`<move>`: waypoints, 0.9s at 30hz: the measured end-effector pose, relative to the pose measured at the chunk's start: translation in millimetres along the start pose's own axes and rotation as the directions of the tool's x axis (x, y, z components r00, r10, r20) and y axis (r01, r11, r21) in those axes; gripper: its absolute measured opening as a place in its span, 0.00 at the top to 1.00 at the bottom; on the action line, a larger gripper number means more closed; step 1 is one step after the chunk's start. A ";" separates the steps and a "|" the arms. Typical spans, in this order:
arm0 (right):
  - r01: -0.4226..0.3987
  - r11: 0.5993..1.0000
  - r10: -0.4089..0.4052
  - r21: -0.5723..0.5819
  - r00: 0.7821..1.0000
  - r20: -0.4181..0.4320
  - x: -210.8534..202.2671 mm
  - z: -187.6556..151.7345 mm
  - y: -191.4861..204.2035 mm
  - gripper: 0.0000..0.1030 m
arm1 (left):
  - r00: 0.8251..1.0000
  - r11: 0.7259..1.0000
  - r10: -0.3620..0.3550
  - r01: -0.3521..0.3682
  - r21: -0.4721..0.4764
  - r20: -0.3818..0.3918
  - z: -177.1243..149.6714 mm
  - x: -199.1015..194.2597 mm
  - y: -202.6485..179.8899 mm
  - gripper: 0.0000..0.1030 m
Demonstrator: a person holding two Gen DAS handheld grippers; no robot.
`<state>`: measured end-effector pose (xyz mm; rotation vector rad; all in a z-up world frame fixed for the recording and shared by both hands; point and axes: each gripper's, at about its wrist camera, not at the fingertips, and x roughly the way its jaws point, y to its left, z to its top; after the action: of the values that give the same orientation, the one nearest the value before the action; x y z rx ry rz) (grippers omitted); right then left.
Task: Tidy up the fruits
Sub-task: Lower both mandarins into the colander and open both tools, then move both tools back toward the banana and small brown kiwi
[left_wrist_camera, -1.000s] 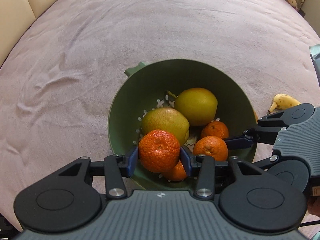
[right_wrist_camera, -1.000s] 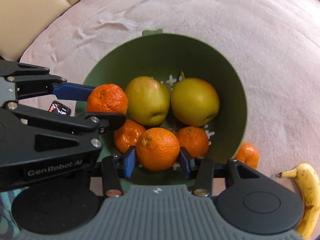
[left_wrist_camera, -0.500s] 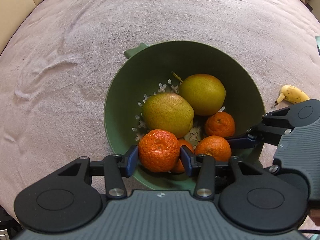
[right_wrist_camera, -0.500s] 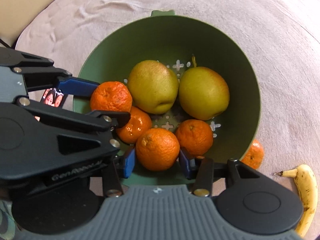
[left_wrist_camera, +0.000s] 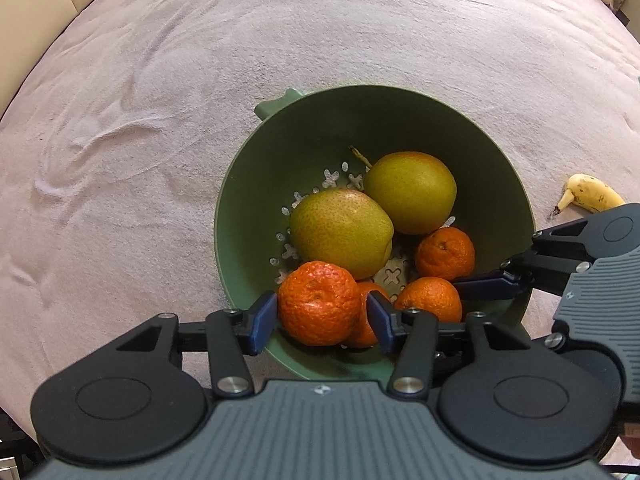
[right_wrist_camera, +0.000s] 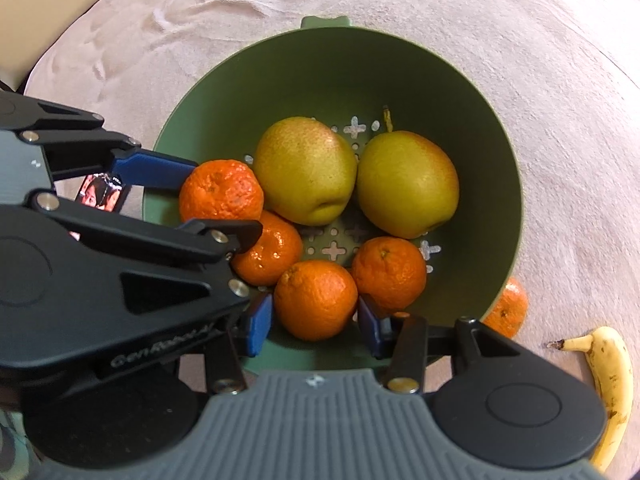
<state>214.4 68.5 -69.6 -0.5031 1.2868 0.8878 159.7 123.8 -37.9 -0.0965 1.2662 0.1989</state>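
My left gripper (left_wrist_camera: 322, 316) is opening around a tangerine (left_wrist_camera: 318, 302) at the near wall of the green colander (left_wrist_camera: 240, 216) — gaps show beside both pads. Two pears (left_wrist_camera: 340, 230) lie behind it, the right gripper (left_wrist_camera: 472, 290) reaches in, and a banana (left_wrist_camera: 592, 198) lies outside.
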 end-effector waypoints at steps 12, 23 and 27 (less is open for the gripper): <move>0.019 1.000 -0.018 -0.012 0.999 0.030 -11.3 -3.2 1.4 0.46 | 0.999 0.999 -0.031 0.032 -0.018 0.035 -0.2 -11.6 1.7 0.23; 0.051 0.999 -0.049 -0.014 0.993 0.108 -41.3 -11.8 4.0 0.40 | 0.992 0.999 -0.042 0.042 -0.002 0.122 -1.7 -34.3 -4.9 0.23; 0.084 0.996 -0.081 -0.009 0.984 0.161 -58.2 -21.0 4.8 0.37 | 0.985 0.998 -0.055 0.053 0.018 0.165 -2.7 -43.5 -10.4 0.23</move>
<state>196.2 39.0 -18.2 -0.4835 1.1054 0.8519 146.9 109.0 2.3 -0.1009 1.0974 0.1482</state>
